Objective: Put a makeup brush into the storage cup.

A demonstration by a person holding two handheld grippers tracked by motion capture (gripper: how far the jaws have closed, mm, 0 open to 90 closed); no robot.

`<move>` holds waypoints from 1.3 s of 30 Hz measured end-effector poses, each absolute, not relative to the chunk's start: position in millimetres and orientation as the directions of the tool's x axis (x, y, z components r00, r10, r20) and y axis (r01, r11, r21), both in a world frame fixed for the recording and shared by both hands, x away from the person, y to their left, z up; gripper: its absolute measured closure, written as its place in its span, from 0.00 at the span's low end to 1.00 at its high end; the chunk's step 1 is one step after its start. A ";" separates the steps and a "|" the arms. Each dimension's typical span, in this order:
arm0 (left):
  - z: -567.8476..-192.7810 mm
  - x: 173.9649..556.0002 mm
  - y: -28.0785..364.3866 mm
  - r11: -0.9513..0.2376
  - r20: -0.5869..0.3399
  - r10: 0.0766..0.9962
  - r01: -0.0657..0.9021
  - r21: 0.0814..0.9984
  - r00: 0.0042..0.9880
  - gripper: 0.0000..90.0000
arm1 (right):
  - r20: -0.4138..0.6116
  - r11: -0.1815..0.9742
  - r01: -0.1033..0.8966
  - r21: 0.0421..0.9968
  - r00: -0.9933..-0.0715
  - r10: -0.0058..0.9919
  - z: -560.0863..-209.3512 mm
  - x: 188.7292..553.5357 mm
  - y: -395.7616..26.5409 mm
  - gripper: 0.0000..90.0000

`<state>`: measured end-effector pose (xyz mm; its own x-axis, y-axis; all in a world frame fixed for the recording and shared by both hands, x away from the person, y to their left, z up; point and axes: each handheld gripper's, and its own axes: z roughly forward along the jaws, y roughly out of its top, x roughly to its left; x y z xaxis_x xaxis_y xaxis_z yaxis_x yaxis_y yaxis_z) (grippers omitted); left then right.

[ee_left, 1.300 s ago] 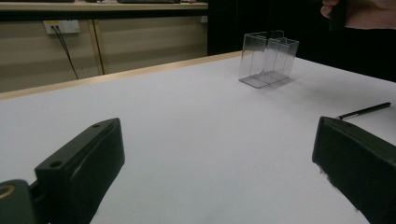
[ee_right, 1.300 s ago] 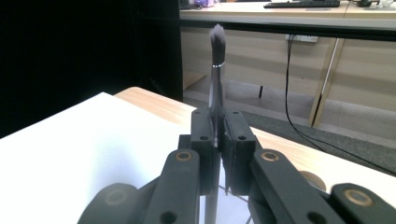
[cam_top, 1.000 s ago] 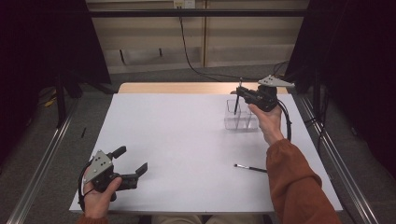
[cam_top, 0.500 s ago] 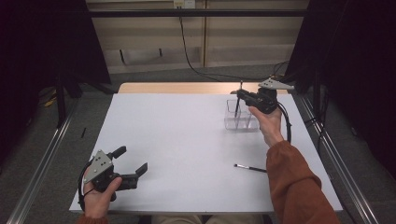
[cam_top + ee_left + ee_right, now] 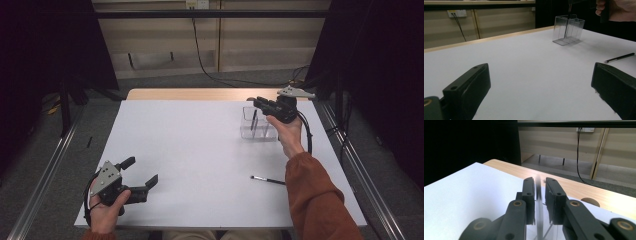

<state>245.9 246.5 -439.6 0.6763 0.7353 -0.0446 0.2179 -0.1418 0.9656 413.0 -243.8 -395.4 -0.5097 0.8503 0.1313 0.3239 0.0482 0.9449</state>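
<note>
A clear plastic container (image 5: pixel 257 123) with compartments stands at the far right of the white table (image 5: pixel 200 150). Just above it my right gripper (image 5: pixel 260 103) points down, and its jaws have just been opening. In the right gripper view a thin dark stick (image 5: pixel 538 207) hangs blurred between the parted pads (image 5: pixel 529 192), with a small gap on each side. Its lower part stands inside the container (image 5: pixel 568 30). A second thin brush (image 5: pixel 267 179) lies flat on the table by the right forearm. My left gripper (image 5: pixel 140 172) rests near the front left, wide open with nothing between its fingers.
A wooden strip (image 5: pixel 200 94) runs along the table's far edge, with a black cable (image 5: pixel 205 55) on the floor beyond. Metal rails (image 5: pixel 45 170) flank the table on both sides. The right forearm in an orange sleeve (image 5: pixel 320 200) lies over the table's right side.
The stick's tip, which stood above the right gripper earlier, has dropped lower into the container. The left gripper has stayed where it was.
</note>
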 end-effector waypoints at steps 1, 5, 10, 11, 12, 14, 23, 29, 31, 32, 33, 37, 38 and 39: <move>-439.7 246.0 246.5 -0.142 -0.045 0.735 0.218 0.966 0.677 0.03 | 0.127 0.048 0.320 0.946 -0.506 0.853 -395.3 412.8 -243.4 0.79; -439.6 245.9 246.8 -0.142 -0.044 0.735 0.218 0.966 0.676 0.03 | 0.115 0.053 0.310 0.949 -0.500 0.858 -394.4 412.1 -244.6 0.65; -439.7 246.1 246.8 -0.142 -0.044 0.735 0.217 0.966 0.677 0.03 | 0.112 0.053 0.305 0.951 -0.499 0.859 -395.9 409.7 -244.6 0.49; -439.8 246.1 246.8 -0.143 -0.043 0.735 0.217 0.966 0.677 0.03 | 0.114 0.051 0.304 0.951 -0.500 0.859 -396.9 409.6 -244.9 0.47; -439.8 246.1 246.8 -0.143 -0.043 0.735 0.217 0.966 0.676 0.03 | 0.115 0.052 0.306 0.951 -0.502 0.857 -397.6 409.4 -245.2 0.45; -439.9 246.2 246.8 -0.144 -0.043 0.736 0.217 0.966 0.676 0.03 | 0.113 0.054 0.307 0.950 -0.499 0.859 -399.4 408.7 -245.6 0.38; -439.7 246.0 246.8 -0.145 -0.042 0.736 0.217 0.965 0.676 0.03 | 0.109 0.055 0.303 0.951 -0.497 0.861 -400.9 403.7 -244.9 0.17; -439.5 246.0 246.9 -0.143 -0.043 0.737 0.217 0.966 0.675 0.03 | 0.109 0.055 0.301 0.952 -0.501 0.859 -398.3 396.3 -243.8 0.08; -439.4 246.0 246.8 -0.143 -0.043 0.738 0.217 0.966 0.674 0.03 | 0.114 0.050 0.303 0.952 -0.501 0.858 -397.7 394.4 -245.2 0.05; -439.4 246.0 246.7 -0.143 -0.042 0.738 0.217 0.966 0.674 0.03 | 0.114 0.051 0.304 0.951 -0.502 0.857 -397.6 393.9 -246.0 0.05; -439.4 246.0 246.7 -0.143 -0.042 0.737 0.217 0.966 0.674 0.03 | 0.119 0.045 0.303 0.952 -0.501 0.857 -397.2 392.5 -247.0 0.04; -439.4 246.1 247.3 -0.142 -0.042 0.741 0.217 0.966 0.671 0.03 | 0.130 0.038 0.308 0.951 -0.506 0.853 -397.7 388.0 -251.4 0.03; -439.4 246.0 247.3 -0.140 -0.043 0.741 0.217 0.966 0.670 0.03 | 0.126 0.041 0.307 0.951 -0.505 0.854 -398.2 386.6 -252.6 0.02; -439.3 245.9 247.4 -0.141 -0.042 0.741 0.216 0.966 0.670 0.03 | 0.126 0.041 0.307 0.951 -0.504 0.854 -398.8 385.3 -253.5 0.02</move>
<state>245.9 247.4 -439.3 0.6703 0.7409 -0.0421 0.2161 -0.1406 0.9662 385.3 -253.5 -398.8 -0.5041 0.8544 0.1258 0.3070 0.0412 0.9508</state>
